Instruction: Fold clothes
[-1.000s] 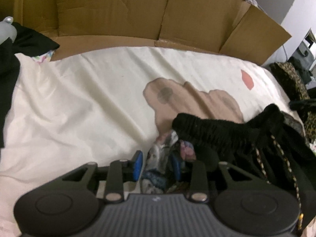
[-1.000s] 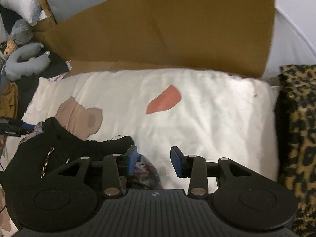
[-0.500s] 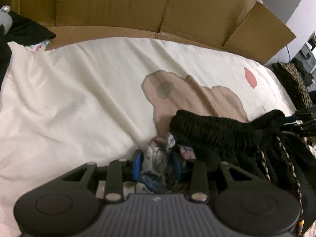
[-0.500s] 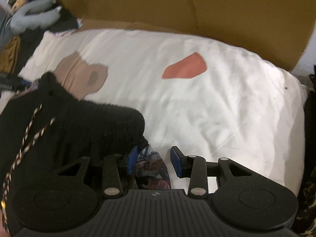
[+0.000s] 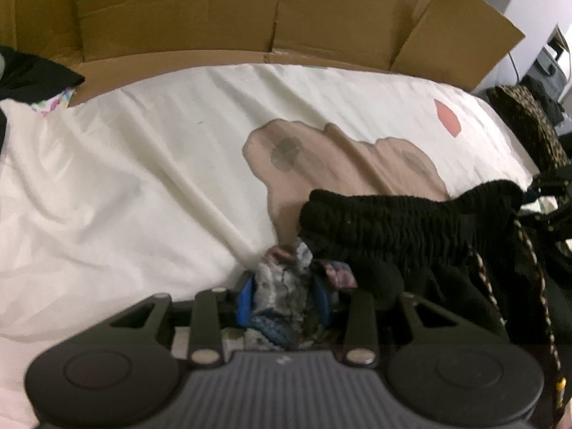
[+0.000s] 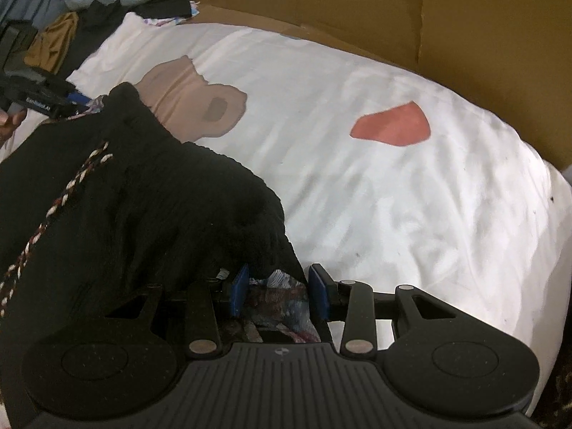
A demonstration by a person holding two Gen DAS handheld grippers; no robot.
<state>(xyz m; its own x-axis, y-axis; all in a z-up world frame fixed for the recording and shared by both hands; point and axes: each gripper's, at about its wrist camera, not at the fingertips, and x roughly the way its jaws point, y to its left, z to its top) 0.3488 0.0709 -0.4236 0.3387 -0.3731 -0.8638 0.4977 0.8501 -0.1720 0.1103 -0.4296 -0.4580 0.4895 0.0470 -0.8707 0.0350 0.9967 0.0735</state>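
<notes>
Both corners pinched, ready to spread

My left claw and right claw each clamp a patterned corner of the black garment on the bed, holding its waistband taut.

The only lettering is small white print on the side of the left gripper, seen from the right wrist view far to the upper left of the right gripper. It is too blurred to read surely.
</notes>
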